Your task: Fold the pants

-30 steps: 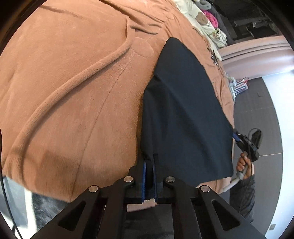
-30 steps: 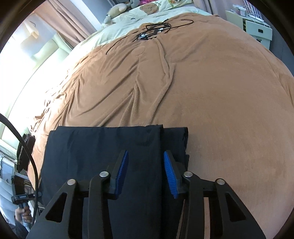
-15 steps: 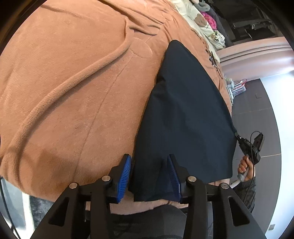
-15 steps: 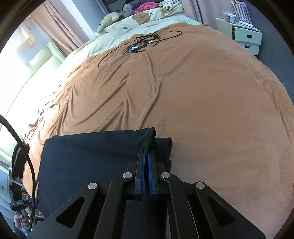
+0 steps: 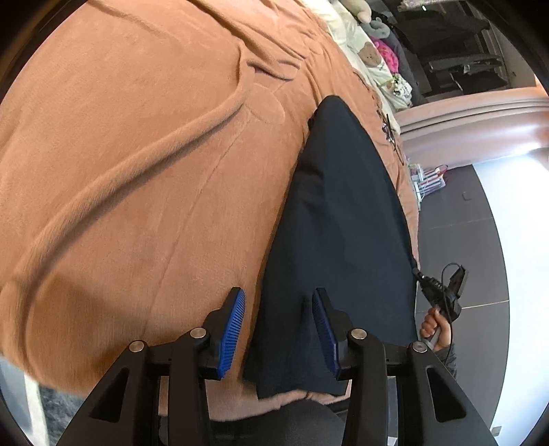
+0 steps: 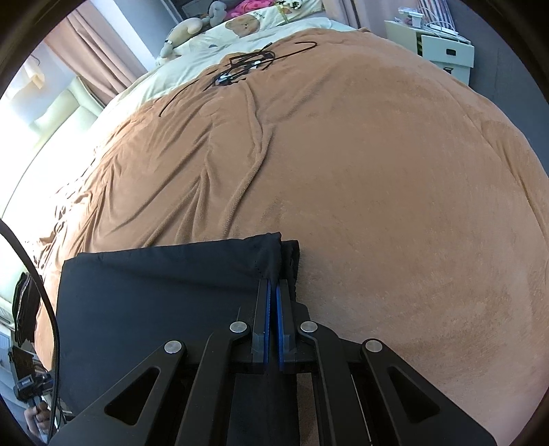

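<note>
Checked both wrist views for anything readable and honestly I've got nothing. The cream bedding (image 6: 260, 24) at the head of the bed has a bear print with a tiny line of lettering under it, but it's way too small and warped by the fisheye for me to make out. The white storage box (image 6: 446, 51) off to the side has a dark little tag on its front, also unreadable. The packets on the floor rack (image 5: 429, 175) in the left view are just a blur of colour.

Bed under brown blanket (image 6: 394, 171) — folded dark pants (image 5: 343, 223), tangled black cable (image 6: 245, 65)
</note>
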Tool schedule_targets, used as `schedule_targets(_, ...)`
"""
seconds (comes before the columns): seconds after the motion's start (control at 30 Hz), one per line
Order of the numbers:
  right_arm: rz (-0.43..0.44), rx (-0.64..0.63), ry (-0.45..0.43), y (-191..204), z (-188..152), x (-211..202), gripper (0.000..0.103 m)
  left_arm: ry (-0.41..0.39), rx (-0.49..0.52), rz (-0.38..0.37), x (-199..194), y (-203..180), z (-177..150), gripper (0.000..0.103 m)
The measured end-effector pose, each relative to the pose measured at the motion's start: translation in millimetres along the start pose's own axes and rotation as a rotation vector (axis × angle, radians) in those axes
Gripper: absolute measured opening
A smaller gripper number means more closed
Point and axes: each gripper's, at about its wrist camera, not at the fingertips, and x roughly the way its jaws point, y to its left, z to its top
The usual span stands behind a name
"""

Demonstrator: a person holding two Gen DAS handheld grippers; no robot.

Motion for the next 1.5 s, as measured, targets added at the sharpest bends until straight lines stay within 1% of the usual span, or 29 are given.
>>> schedule_targets(0.1,-0.002,-0.002,0.002,0,1,2,0.000,0.001,-0.020,-0.025,6,2,6,0.043)
schedule_targets(0.2,-0.004,-0.003,0.001,-1,1,3,0.000,0.026,-0.003,-0.037,13,-5,3,0.043)
schedule_targets(0.23,-0.002,-0.001,0.000,-1,1,3,0.000,0.039,0.009,-0.035,15,-7,2,0.039)
schedule_targets(0.27,0.000,0.001,-0.002,-2,0,3,0.000,0.058,0.023,-0.025,18,-9,-1,0.027)
schedule_targets(0.3,0.001,0.003,-0.004,-3,0,3,0.000,0.078,0.031,-0.010,20,-10,-3,0.020)
schedule_targets(0.33,0.005,0.002,-0.007,-3,0,3,0.000,0.086,0.029,-0.011,22,-10,-4,0.012)
schedule_targets(0.37,0.008,0.000,-0.008,-2,-1,2,0.000,0.086,0.030,-0.014,22,-10,-5,0.009)
schedule_targets(0.47,0.036,0.018,-0.008,-3,-1,-3,0.001,0.081,0.045,0.006,22,-15,-4,0.007)
schedule_targets(0.53,0.032,0.016,-0.003,-5,-2,-9,0.005,0.079,0.059,0.017,22,-19,-4,0.006)
schedule_targets(0.57,0.032,0.011,0.002,-5,-3,-11,0.011,0.078,0.062,0.017,22,-21,-3,0.006)
schedule_targets(0.6,0.037,0.005,0.010,-5,-4,-14,0.022,0.078,0.061,0.016,22,-21,-3,0.006)
schedule_targets(0.63,0.035,0.000,0.016,-6,-5,-16,0.029,0.078,0.059,0.014,21,-21,-3,0.006)
schedule_targets(0.67,0.026,-0.004,0.014,-7,-6,-21,0.045,0.077,0.059,0.012,21,-21,-3,0.006)
schedule_targets(0.7,0.023,-0.006,0.009,-7,-8,-24,0.054,0.075,0.062,0.010,21,-22,-3,0.006)
schedule_targets(0.73,0.024,-0.008,0.008,-8,-10,-27,0.055,0.075,0.062,0.009,21,-23,-3,0.006)
schedule_targets(0.83,0.052,-0.005,0.058,-11,-18,-28,0.055,0.070,0.060,0.006,20,-25,-4,0.006)
schedule_targets(0.93,0.101,-0.016,0.116,-13,-30,-22,0.055,0.060,0.057,-0.001,16,-24,-3,0.006)
schedule_targets(1.03,0.119,-0.017,0.174,-14,-41,-11,0.055,0.063,0.044,0.005,15,-23,-2,0.005)
schedule_targets(1.1,0.143,0.016,0.166,-18,-44,-9,0.053,0.069,0.049,0.017,13,-24,0,0.005)
schedule_targets(1.17,0.177,0.039,0.166,-19,-43,-8,0.043,0.072,0.054,0.024,11,-27,3,0.005)
schedule_targets(1.23,0.162,0.034,0.158,-18,-44,-9,0.042,0.073,0.063,0.027,9,-31,6,0.005)
schedule_targets(1.3,0.154,0.039,0.155,-17,-44,-11,0.037,0.071,0.076,0.033,6,-35,10,0.005)
schedule_targets(1.4,0.170,0.061,0.153,-15,-47,-13,0.029,0.057,0.086,0.041,-2,-37,21,0.005)
schedule_targets(1.5,0.181,0.064,0.158,-5,-55,-10,0.028,0.051,0.091,0.047,-7,-34,32,0.005)
